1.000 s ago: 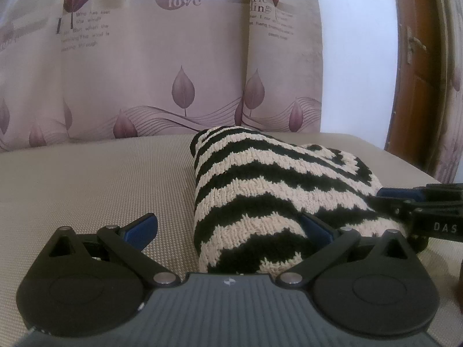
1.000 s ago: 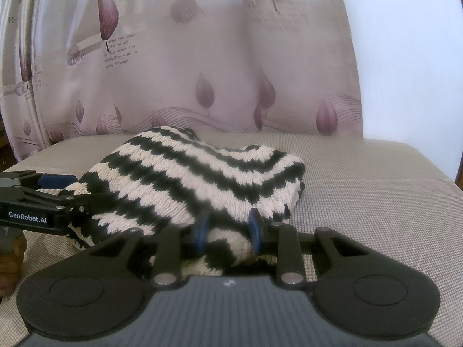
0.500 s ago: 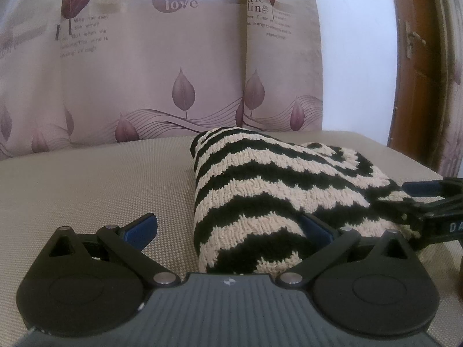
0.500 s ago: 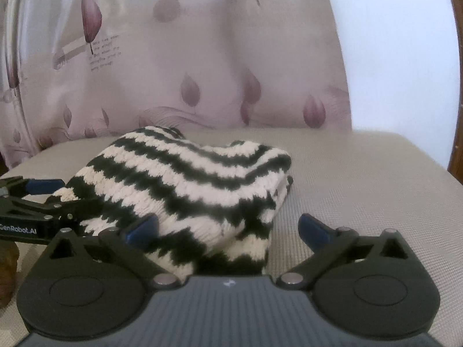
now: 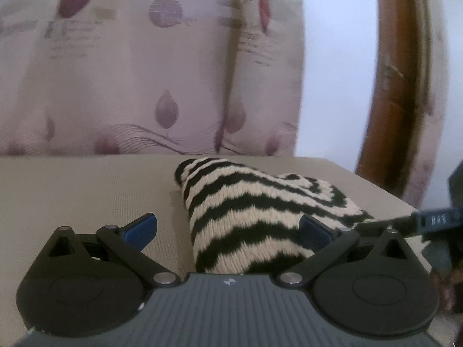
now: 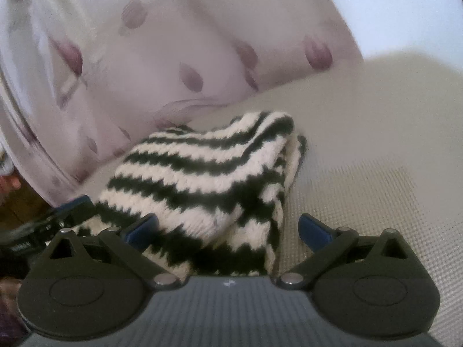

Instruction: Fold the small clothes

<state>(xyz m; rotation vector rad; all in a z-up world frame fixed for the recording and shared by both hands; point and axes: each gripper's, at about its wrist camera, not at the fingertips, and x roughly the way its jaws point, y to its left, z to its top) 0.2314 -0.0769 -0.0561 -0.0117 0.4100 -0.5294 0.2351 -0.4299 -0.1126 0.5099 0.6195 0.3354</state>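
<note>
Beige woven-texture bench (image 5: 81,190) fills the lower half of both views. Behind it, across the upper part of the frames, hangs a pale pink curtain (image 5: 130,81) with purple leaf prints and blurred lettering. White wall (image 5: 330,66) at upper right of the left wrist view, with a brown wooden door frame (image 5: 385,110) curving down the right edge. Both frames are motion-blurred, the right wrist view tilted.

No containers in view.

Black-and-cream striped knit garment (image 5: 254,211) lies folded in a thick bundle on the bench, centre to lower right in the left wrist view, centre to lower left in the right wrist view (image 6: 208,185). Folded layers show along its right edge in the right wrist view.

Left gripper (image 5: 228,230), bottom of the frame: jaws spread wide, blue pads apart, gripping nothing. The garment's near end sits between the fingers, close to the right pad; contact unclear.

Right gripper (image 6: 228,230): jaws also spread wide, holding nothing. The garment's near end lies between the fingers, toward the left pad; right pad over bare bench.

Each gripper shows partly in the other's view: the right at the right edge, the left at the lower left, both beside the garment.
</note>
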